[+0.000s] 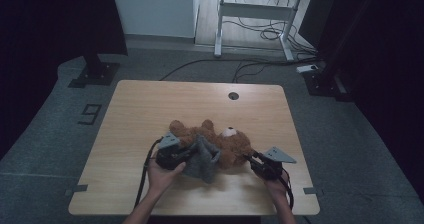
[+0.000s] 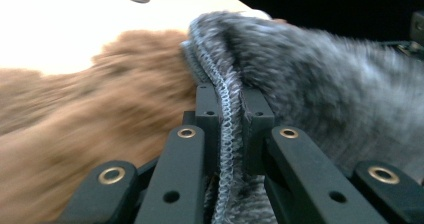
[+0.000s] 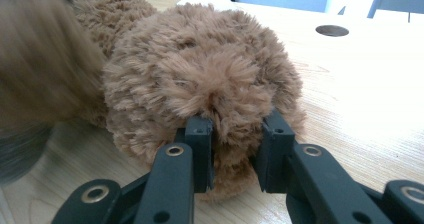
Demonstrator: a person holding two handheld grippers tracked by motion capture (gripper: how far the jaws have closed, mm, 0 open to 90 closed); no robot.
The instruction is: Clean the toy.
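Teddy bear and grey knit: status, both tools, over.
Left tool shut on grey knit garment hem. Right tool shut on teddy bear limb. Bear lying on table, garment partly over it. Nothing in the way.

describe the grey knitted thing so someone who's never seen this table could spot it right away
On the wooden table, near the person's edge, lies a brown teddy bear. The grey knitted garment is draped over the bear's left-hand part, its ribbed edge pinched in the left gripper. It is the one grey, woolly, limp thing there; the bear is brown and fluffy.

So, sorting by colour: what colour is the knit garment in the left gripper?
Grey knit garment, clearest in the left gripper view.
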